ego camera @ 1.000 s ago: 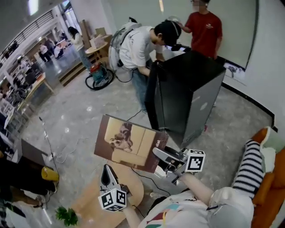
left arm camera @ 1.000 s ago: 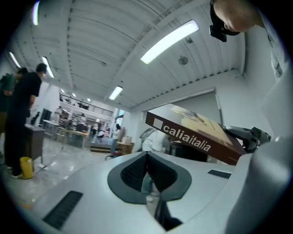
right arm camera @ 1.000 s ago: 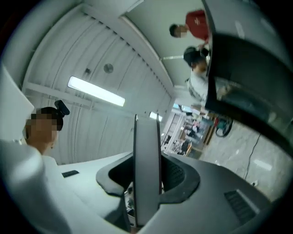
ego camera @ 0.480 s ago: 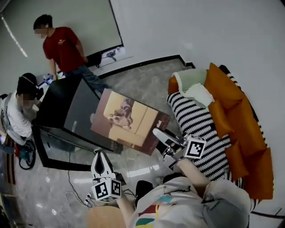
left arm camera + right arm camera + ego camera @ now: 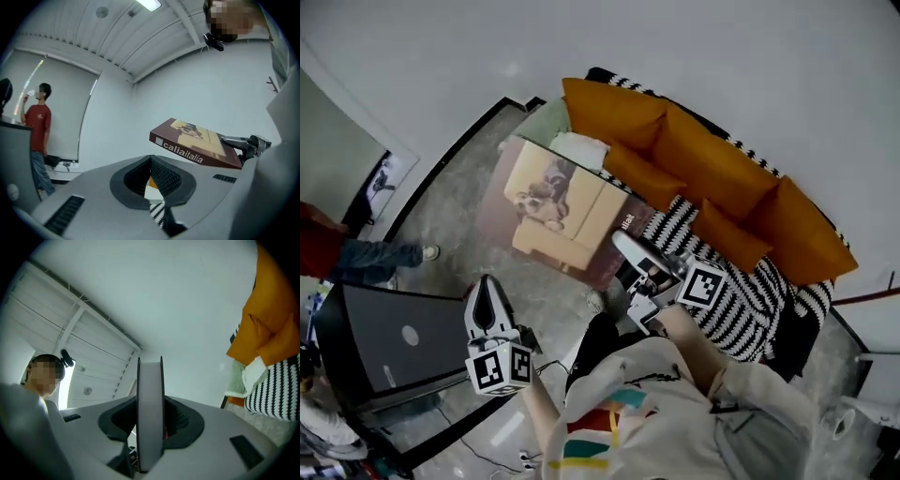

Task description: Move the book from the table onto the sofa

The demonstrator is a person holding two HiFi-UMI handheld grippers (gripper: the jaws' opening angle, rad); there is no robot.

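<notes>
A large brown book point(image 5: 551, 208) with a beige cover picture hangs in the air in front of the orange sofa point(image 5: 712, 164). My right gripper point(image 5: 625, 249) is shut on the book's near edge, by the spine. In the right gripper view the book's page edge point(image 5: 150, 418) stands upright between the jaws, which press on both sides. My left gripper point(image 5: 486, 289) is lower left of the book, apart from it, shut and holding nothing. From the left gripper view the book point(image 5: 197, 143) floats above right of the left gripper point(image 5: 151, 159).
A black-and-white striped blanket point(image 5: 741, 291) covers the sofa seat, with a green cushion point(image 5: 542, 122) and a white one point(image 5: 579, 150) at its left end. A black cabinet point(image 5: 384, 337) stands lower left. A person's legs point(image 5: 370, 258) show at the left edge.
The whole view has swung from the black cabinet and the people round to the sofa. The book stays in my right gripper and now hangs before the sofa; the left gripper came along.
</notes>
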